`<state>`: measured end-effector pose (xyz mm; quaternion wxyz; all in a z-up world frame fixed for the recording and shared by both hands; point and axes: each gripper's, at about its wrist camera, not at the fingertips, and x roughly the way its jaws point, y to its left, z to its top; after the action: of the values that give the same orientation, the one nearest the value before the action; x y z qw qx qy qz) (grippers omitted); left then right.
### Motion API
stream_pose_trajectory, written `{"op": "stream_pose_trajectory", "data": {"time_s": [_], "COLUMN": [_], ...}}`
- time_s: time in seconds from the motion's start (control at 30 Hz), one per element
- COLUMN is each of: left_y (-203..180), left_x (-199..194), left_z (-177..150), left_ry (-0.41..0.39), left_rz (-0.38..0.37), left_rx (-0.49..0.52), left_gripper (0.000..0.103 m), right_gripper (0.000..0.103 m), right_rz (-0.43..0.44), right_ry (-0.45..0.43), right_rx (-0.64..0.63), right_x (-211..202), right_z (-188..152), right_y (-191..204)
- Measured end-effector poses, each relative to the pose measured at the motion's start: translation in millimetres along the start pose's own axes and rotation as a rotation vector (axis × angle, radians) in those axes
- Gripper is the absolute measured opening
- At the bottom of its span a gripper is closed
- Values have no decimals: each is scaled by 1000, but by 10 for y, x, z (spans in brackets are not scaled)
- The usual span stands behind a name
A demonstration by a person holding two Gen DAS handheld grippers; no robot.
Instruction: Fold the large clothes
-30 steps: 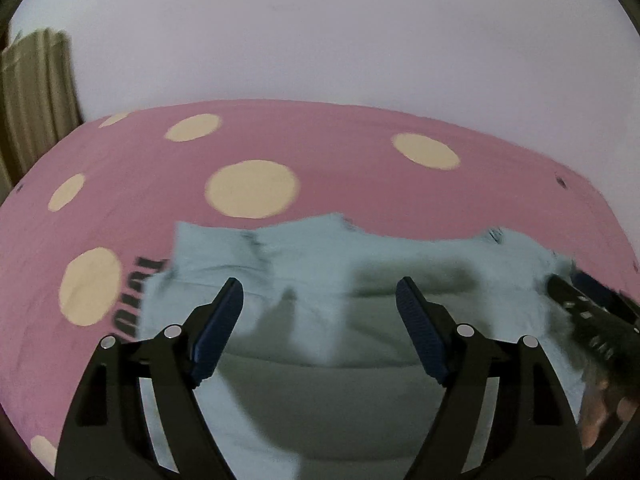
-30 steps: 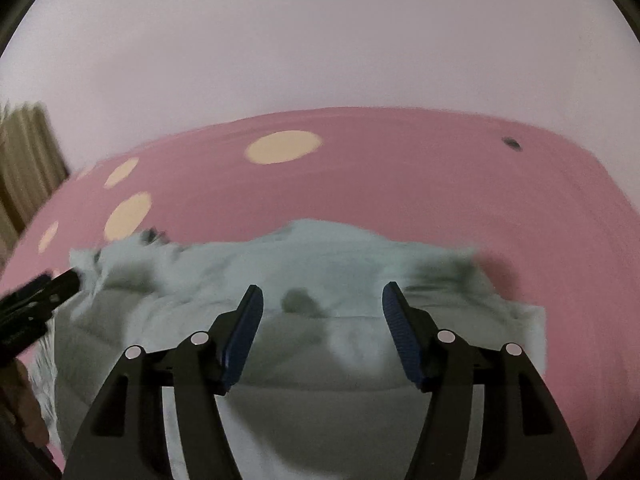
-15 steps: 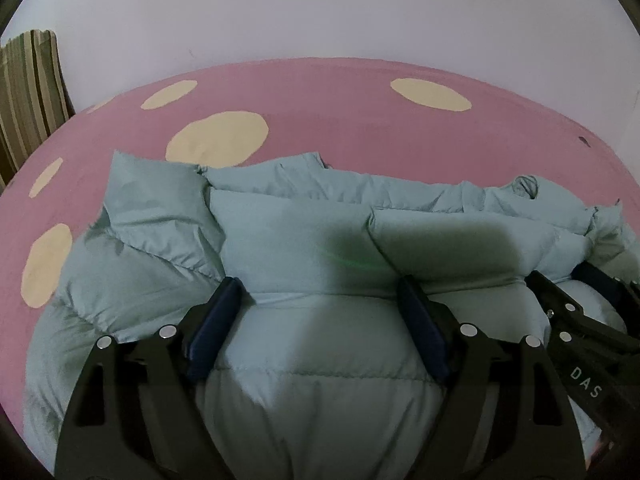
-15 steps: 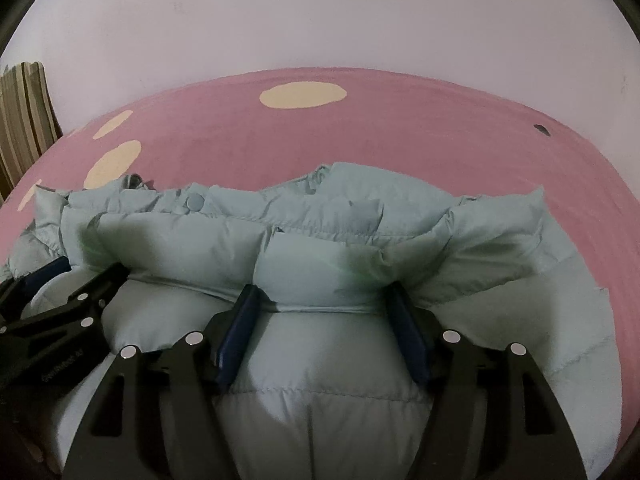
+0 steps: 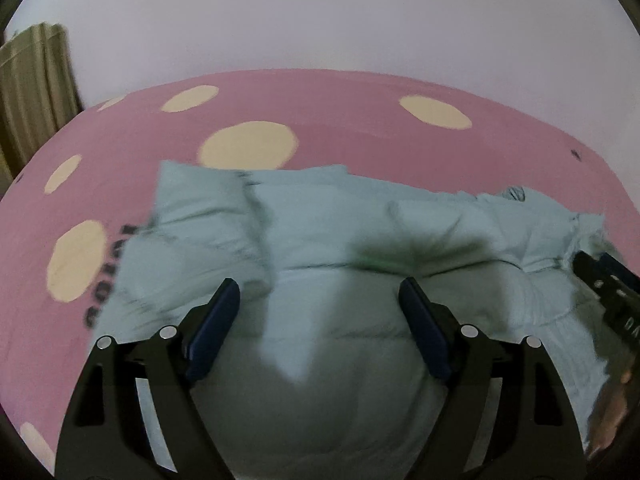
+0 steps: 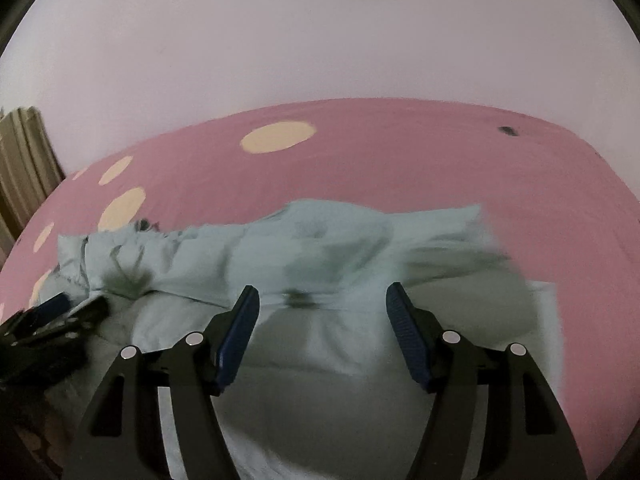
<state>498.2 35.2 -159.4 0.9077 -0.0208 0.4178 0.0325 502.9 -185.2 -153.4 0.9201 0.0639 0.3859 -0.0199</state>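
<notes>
A pale green quilted puffer jacket (image 5: 320, 248) lies bunched on a pink bedsheet with cream dots (image 5: 340, 128); it also shows in the right wrist view (image 6: 320, 248). My left gripper (image 5: 319, 296) is open and empty, hovering above the jacket's near half. My right gripper (image 6: 322, 304) is open and empty over the jacket's right part. The right gripper shows at the right edge of the left wrist view (image 5: 612, 292). The left gripper shows at the left edge of the right wrist view (image 6: 44, 324). The views are motion-blurred.
A white wall (image 5: 320, 20) rises behind the bed. A striped beige curtain (image 5: 32, 80) hangs at the far left, also in the right wrist view (image 6: 24, 160). Black lettering (image 5: 108, 276) is printed on the sheet beside the jacket's left edge.
Half a second ago both open grippers pressed low into the jacket. Both have since lifted up and back, still open, and the jacket lies farther below.
</notes>
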Motion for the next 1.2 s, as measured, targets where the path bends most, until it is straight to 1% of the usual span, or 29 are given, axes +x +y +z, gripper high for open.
{"op": "stream_pose_trajectory", "data": {"time_s": [0.07,0.13,0.23,0.3,0.37,0.5,0.6,0.7,0.77,0.87,0.93,0.97,1.07,1.17,1.2], "left_y": [134,223,289,304,310,315,295,289,355,565,737,854,1117,1271,1290], "left_x": [-39,20,132,204,281,392,366,207,30,-289,-448,-515,-612,-654,-633], "left_z": [-26,-60,-126,-152,-153,-158,-128,-76,-75,-117,-185,-254,-482,-734,-810], "left_ry": [-14,1,17,25,29,37,43,51,49,3,-9,-2,36,67,83], "left_rz": [32,51,45,37,28,15,27,36,14,2,17,23,-21,-52,-73], "left_rx": [-27,-36,-50,-55,-52,-56,-45,-34,-45,-102,-147,-174,-233,-284,-297], "left_gripper": [81,81,82,83,84,86,86,86,86,86,87,89,90,90,90], "right_gripper": [65,65,67,69,70,71,71,71,71,72,74,76,77,78,78], "right_rz": [-40,-80,-85,-94,-87,-61,-58,-56,-37,-26,-22,-24,-37,-41,-30], "right_ry": [-1,11,53,55,58,65,70,59,49,35,25,25,36,54,73], "right_rx": [-7,-15,-12,-38,-27,4,6,11,28,53,81,90,107,155,191], "right_x": [-26,25,201,303,381,429,420,265,92,-127,-313,-389,-551,-626,-616], "right_z": [-18,-71,-164,-224,-244,-251,-215,-144,-122,-129,-192,-241,-422,-591,-664], "right_y": [-94,-192,-275,-257,-271,-336,-337,-329,-358,-436,-540,-595,-739,-888,-960]}}
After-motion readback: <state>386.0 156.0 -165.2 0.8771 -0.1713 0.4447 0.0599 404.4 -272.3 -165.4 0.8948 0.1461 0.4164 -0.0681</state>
